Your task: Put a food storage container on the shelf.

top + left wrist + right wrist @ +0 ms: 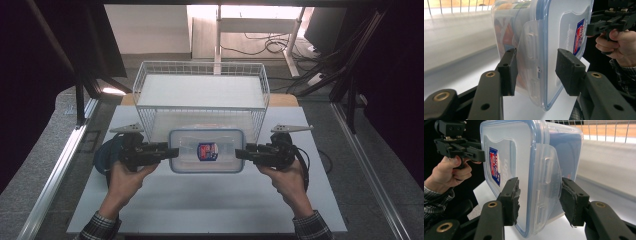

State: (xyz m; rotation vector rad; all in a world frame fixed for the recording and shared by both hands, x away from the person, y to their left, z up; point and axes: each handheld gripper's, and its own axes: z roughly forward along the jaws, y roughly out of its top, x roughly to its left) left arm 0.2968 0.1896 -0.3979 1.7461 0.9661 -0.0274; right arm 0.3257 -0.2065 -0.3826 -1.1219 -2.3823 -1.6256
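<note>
between the two grippers, above the near half of the white table point(210, 210), a clear plastic container with a blue-rimmed lid point(206, 150) is held by its two short ends. the left gripper point(172, 152) has its jaws about half closed, clamped across the container's end latch: in the left gripper view one pad point(509, 71) sits against the tub's underside and the other pad point(569, 70) against the lid, with the latch flap between them. the right gripper point(239, 152) does the same at the opposite end, its worn pads point(512, 195) pinching lid and base around that latch. the grip looks done, and the container seems lifted clear of the table, though the gap under it is hard to judge. what is left, as i read it, is carrying it forward and setting it into or onto the white wire basket point(201, 70) just beyond, then letting go. the basket's near wall stands just behind the container.
</note>
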